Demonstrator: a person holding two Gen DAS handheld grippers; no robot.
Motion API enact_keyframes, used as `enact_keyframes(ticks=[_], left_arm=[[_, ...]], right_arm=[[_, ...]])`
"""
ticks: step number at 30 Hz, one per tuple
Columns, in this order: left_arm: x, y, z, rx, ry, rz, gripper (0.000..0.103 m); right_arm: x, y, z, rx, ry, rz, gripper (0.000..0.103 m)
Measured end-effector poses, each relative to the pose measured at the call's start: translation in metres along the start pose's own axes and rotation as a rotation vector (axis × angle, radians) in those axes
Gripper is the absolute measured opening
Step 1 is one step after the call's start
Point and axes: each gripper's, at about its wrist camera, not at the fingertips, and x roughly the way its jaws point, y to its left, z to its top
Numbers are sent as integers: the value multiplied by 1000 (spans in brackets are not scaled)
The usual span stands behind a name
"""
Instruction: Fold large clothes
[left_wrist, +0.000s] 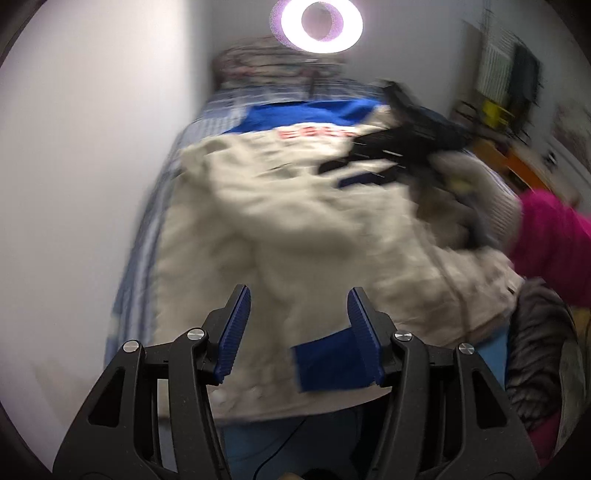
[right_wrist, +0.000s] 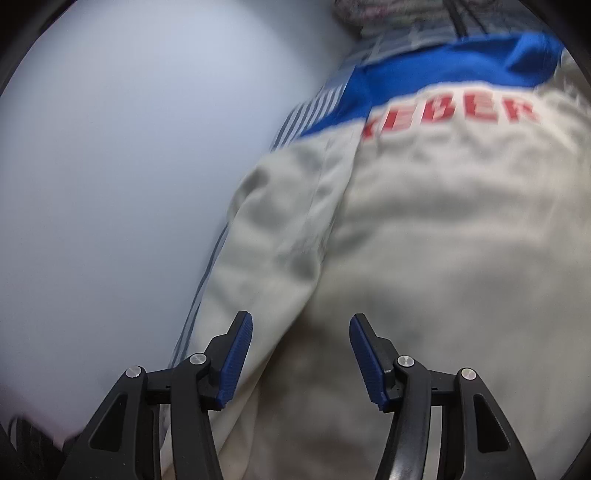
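Jacket (left_wrist: 280, 221), cream with blue yoke and red lettering, spread on striped bed (left_wrist: 147, 236) beside wall (left_wrist: 85, 147); left gripper (left_wrist: 299, 299) and right gripper (right_wrist: 301, 325) both part-open above it, gripping nothing.

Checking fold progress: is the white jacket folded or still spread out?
Mostly spread: the white jacket lies back-up along the bed, red lettering showing. Any fold elsewhere: cannot tell.
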Motion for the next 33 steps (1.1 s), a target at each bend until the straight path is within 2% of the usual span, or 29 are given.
enact_keyframes(ticks=[5,7,9,11,13,14,15,16,17,19,22,23,26,28,30,32,33], left_arm=[[3,38,-12,-154,31,29,57],[0,45,-13,-175,18,54,57],[-3,47,-16,-184,7,74,57],[-5,48,-20,-194,0,87,57],[-6,49,-23,-200,-3,90,57],[-6,49,-24,-204,-2,91,57],[-5,50,-26,-213,0,86,57],[-5,50,-28,-225,5,77,57],[-3,50,-28,-237,11,68,57],[2,49,-29,-263,23,32,57],[18,42,-28,-308,46,-32,57],[26,41,-28,-332,60,-62,57],[57,36,-28,-423,124,-156,57],[76,31,-30,-481,167,-218,57],[89,26,-33,-519,192,-264,57],[97,19,-33,-524,205,-285,57],[100,14,-33,-514,204,-290,49]], right_arm=[[-10,21,-49,18,54,124,59],[-17,33,-64,21,61,162,64],[-24,50,-75,8,65,187,75],[-25,67,-82,-26,77,176,80],[-18,82,-87,-82,113,107,79],[-12,90,-90,-123,129,47,67],[-7,93,-92,-159,148,-3,40],[-4,92,-93,-170,166,-26,27],[-4,85,-95,-152,169,-29,15],[-13,60,-93,-57,144,-15,6],[-29,20,-94,46,99,-62,6],[-33,8,-96,65,95,-92,6],[-36,-16,-103,114,106,-105,7],[-37,-22,-107,130,109,-98,12],[-37,-25,-110,138,115,-96,29],[-37,-23,-114,135,123,-78,29],[-36,-22,-116,126,130,-75,29]])
